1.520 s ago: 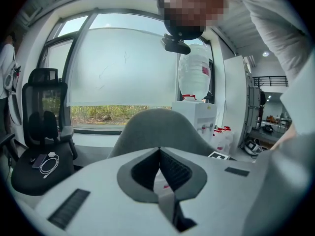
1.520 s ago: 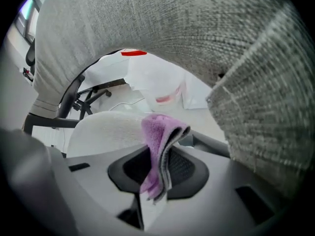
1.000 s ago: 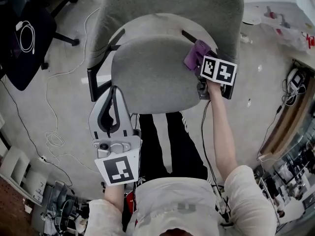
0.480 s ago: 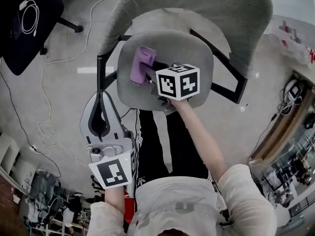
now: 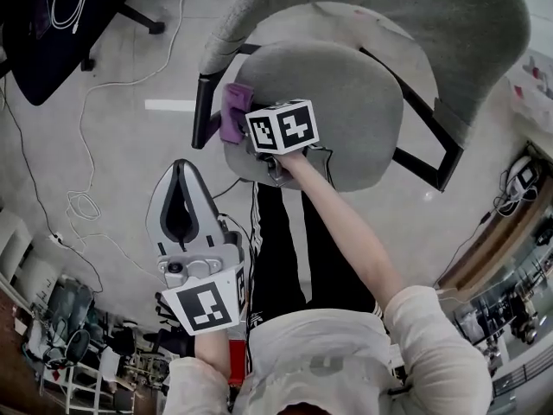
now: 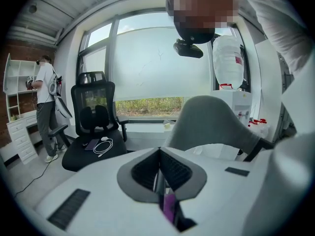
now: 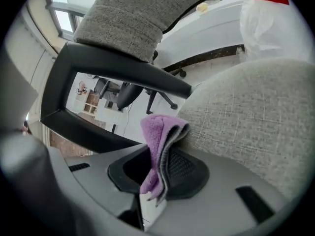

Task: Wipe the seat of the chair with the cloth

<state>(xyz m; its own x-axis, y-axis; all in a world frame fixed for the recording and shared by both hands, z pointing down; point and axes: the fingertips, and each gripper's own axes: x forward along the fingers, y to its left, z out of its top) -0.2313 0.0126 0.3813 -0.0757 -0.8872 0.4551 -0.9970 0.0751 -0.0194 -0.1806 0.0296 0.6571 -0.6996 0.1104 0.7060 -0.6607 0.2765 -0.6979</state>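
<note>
The grey fabric chair seat (image 5: pixel 337 102) lies in front of me, its backrest (image 5: pixel 449 24) at the upper right. My right gripper (image 5: pixel 245 121) is shut on a folded purple cloth (image 5: pixel 234 111) and presses it on the seat's left edge, beside the black armrest frame (image 5: pixel 205 111). In the right gripper view the cloth (image 7: pixel 158 141) stands pinched between the jaws of the right gripper (image 7: pixel 160 173), against the seat (image 7: pixel 256 117). My left gripper (image 5: pixel 180 169) hangs off the seat at the lower left. It is shut with nothing held, and its pads (image 6: pixel 158 167) meet.
A black office chair (image 5: pixel 52 24) carrying a coiled white cable stands at the upper left, also visible as the black chair (image 6: pixel 93 122). Cables (image 5: pixel 86 223) trail over the floor. A person (image 6: pixel 45 107) stands by the shelves. My legs (image 5: pixel 285 249) are under the seat's front edge.
My right gripper has carried the cloth across the seat from its right side to its left edge. The left gripper has stayed low beside the seat.
</note>
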